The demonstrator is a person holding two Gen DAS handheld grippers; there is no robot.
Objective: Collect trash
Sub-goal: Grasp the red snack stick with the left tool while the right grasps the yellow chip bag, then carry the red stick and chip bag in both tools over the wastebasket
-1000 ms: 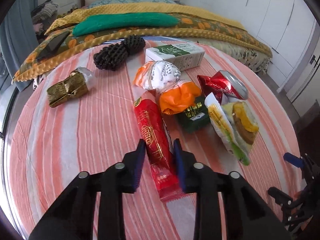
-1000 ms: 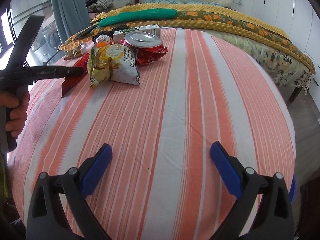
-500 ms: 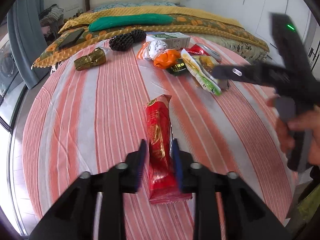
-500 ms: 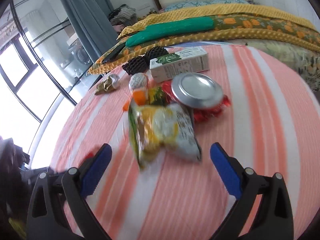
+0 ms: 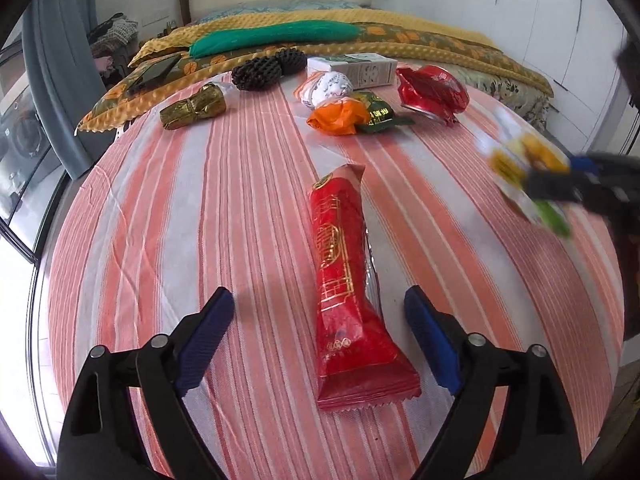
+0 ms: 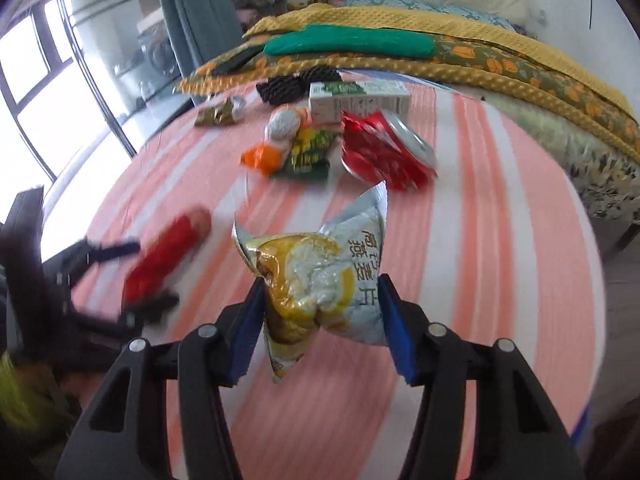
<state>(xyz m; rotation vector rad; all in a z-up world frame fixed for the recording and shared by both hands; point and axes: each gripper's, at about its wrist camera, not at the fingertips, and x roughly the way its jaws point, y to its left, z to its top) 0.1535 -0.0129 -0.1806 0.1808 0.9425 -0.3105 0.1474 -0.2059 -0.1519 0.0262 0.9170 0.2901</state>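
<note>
Right gripper (image 6: 320, 316) jaws are closing on the snack bag (image 6: 316, 280), lifted mid-frame; left gripper (image 5: 320, 340) jaws are opening, red wrapper (image 5: 344, 292) lying loose between them. Next, I judge: bag to the pile.

Furniture: a bed (image 5: 400, 36) under yellow and floral covers, a green cushion (image 5: 272, 36) on top.
Left of bed: grey-blue curtain (image 5: 52, 80), bright black-framed window (image 6: 36, 92).
Right of bed: white wardrobe doors (image 5: 560, 40).

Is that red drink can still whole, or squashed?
Squashed. The red can lies crumpled on the striped cloth, its sides creased, silver top tilted.
</note>
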